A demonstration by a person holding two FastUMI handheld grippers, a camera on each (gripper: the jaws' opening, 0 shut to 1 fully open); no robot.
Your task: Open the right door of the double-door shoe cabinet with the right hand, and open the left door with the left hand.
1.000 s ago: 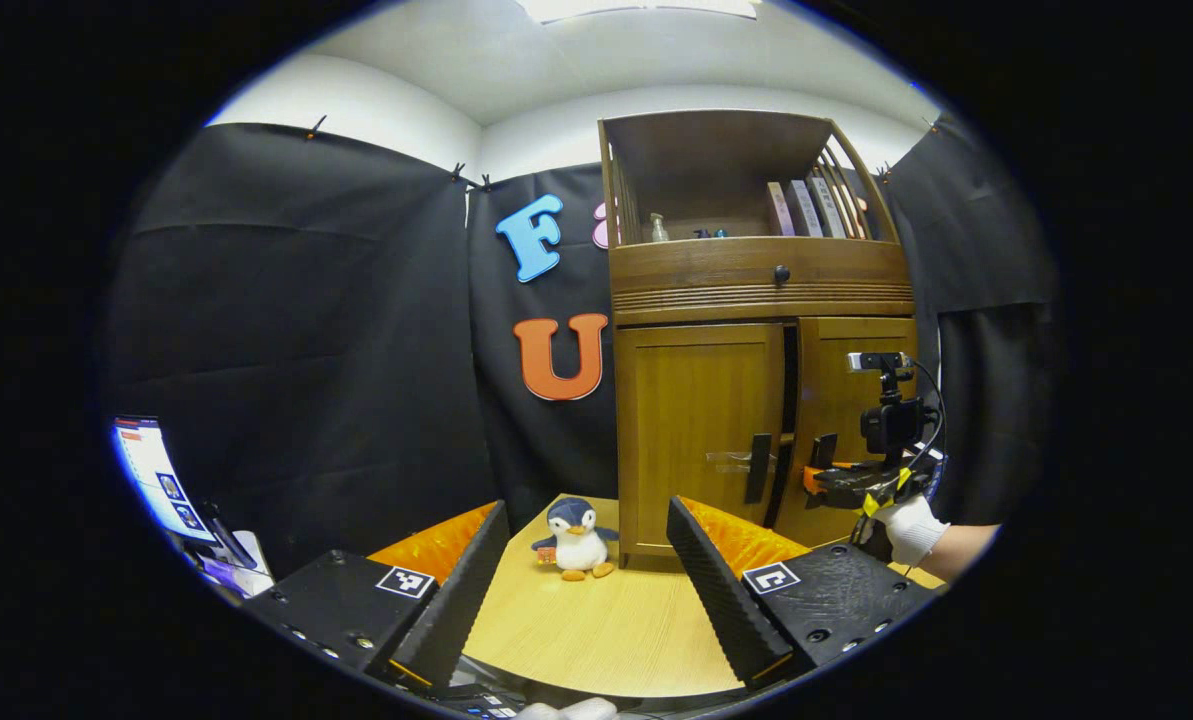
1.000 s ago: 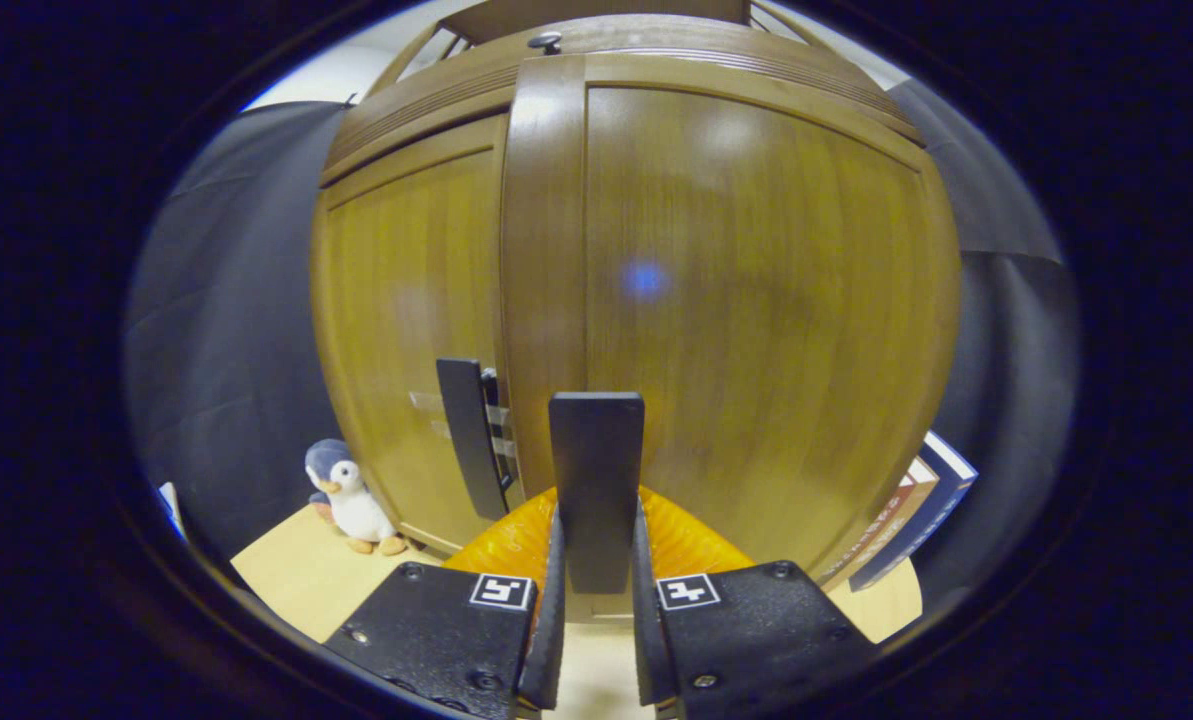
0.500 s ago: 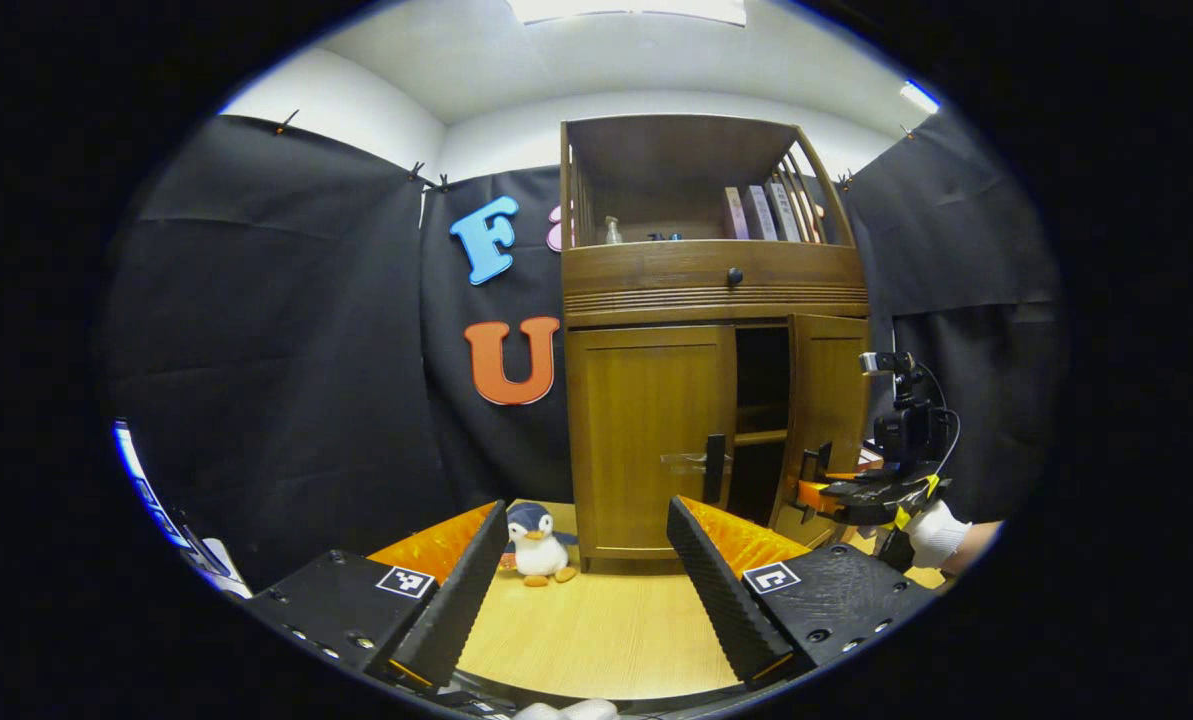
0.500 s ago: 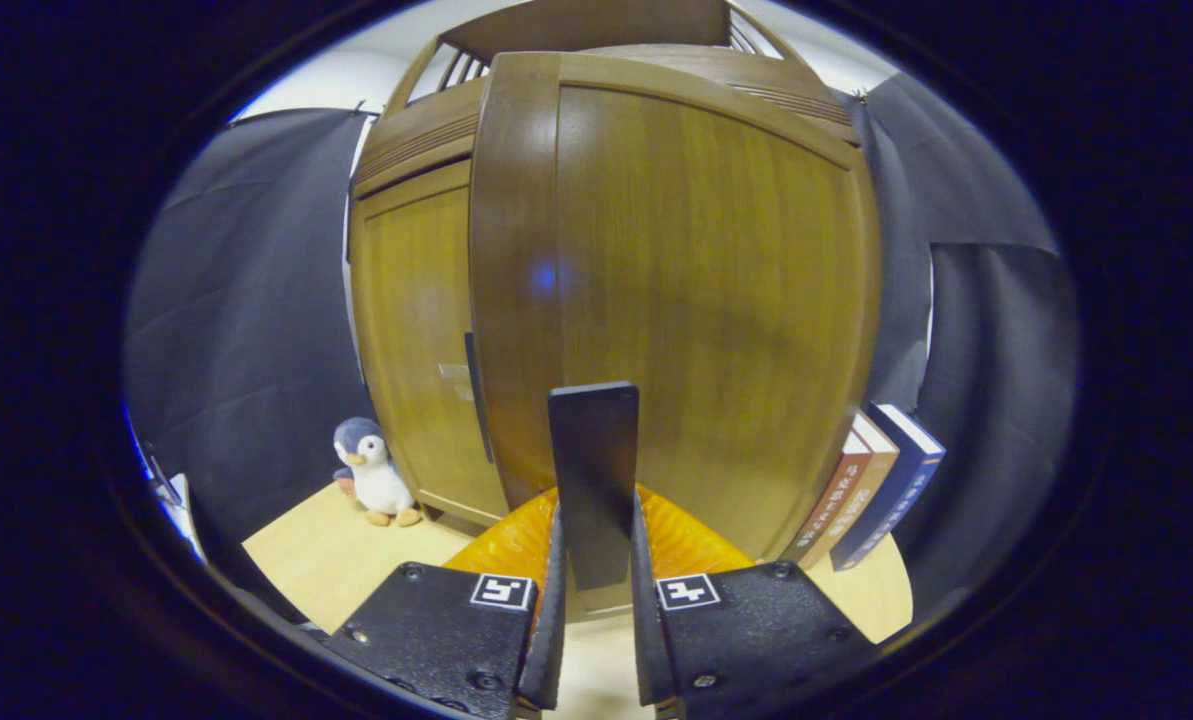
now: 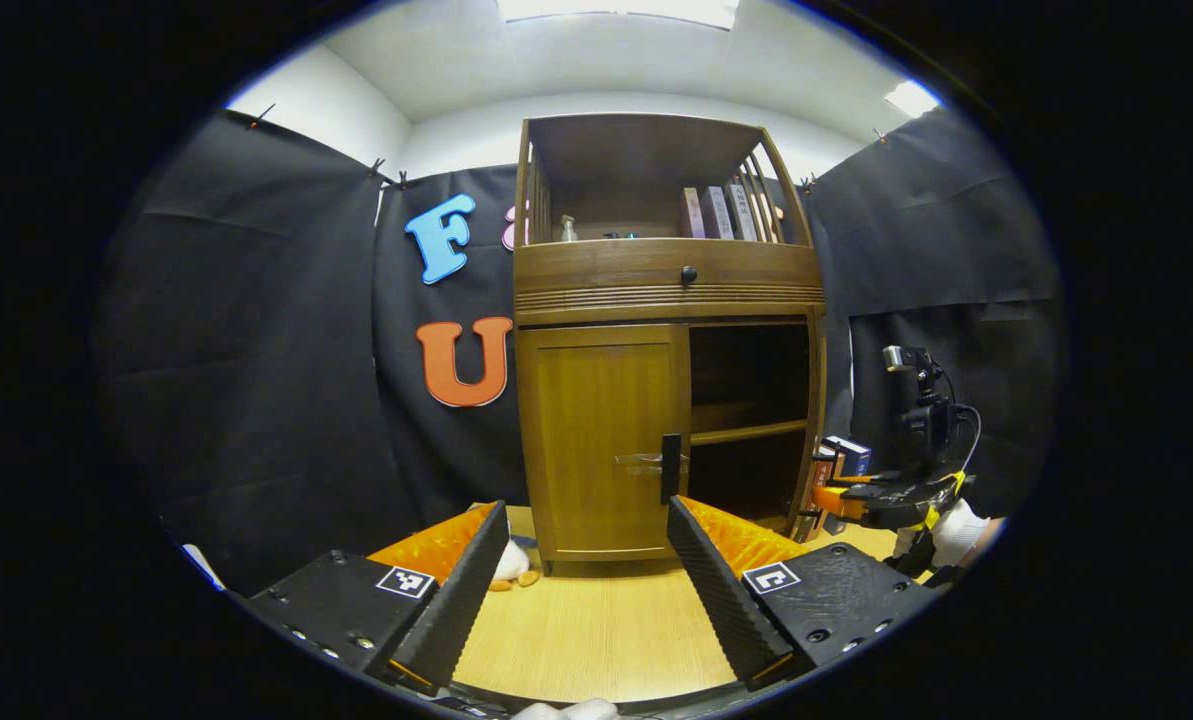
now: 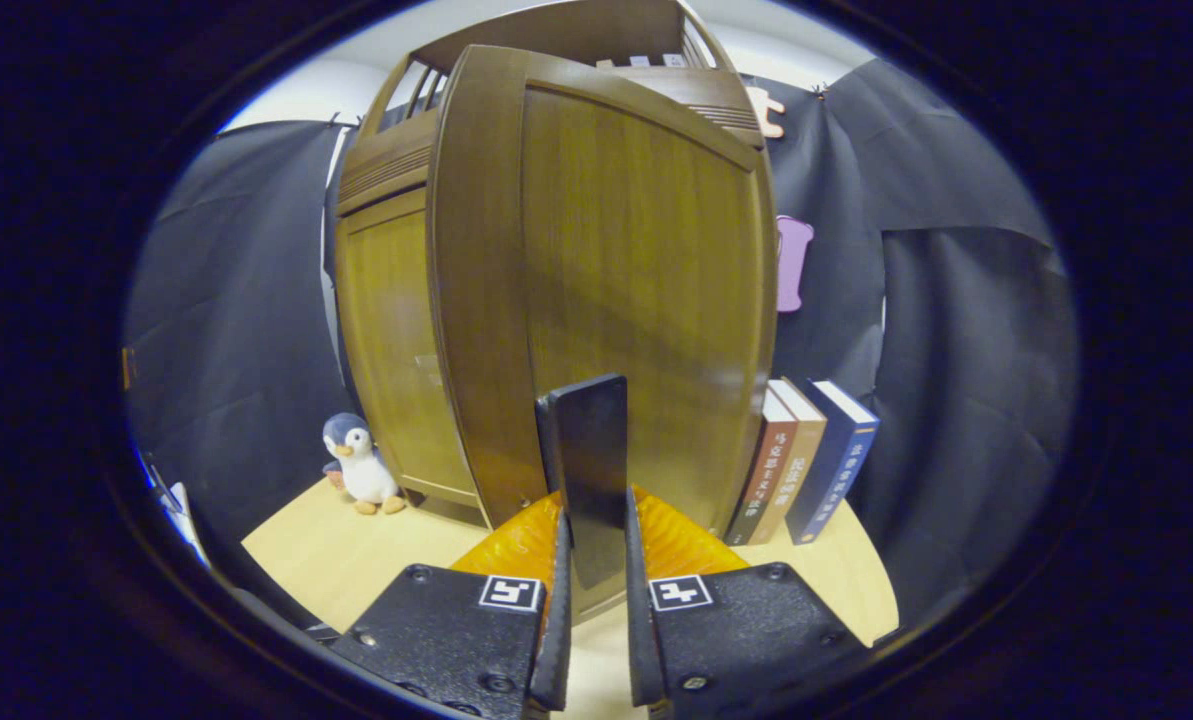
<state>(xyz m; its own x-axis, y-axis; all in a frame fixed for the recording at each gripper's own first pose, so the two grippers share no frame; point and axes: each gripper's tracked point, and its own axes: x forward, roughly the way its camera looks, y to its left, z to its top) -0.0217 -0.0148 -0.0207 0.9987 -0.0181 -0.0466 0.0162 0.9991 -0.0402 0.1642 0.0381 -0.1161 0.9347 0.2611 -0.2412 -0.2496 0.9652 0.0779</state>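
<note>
Wooden right door (image 6: 606, 230) stood open, your right claw (image 6: 593, 560) clamped on handle (image 6: 586, 460); left door (image 5: 601, 430) shut, left claw (image 5: 586, 580) wide, empty.

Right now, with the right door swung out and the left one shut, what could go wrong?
The right door is swung close to the books standing beside the cabinet; pulling further may knock them over. The right tongs pinch the right handle, so twisting could strain it. The left tongs are open, well short of the left handle; the toy penguin stands near that door's swing.
</note>
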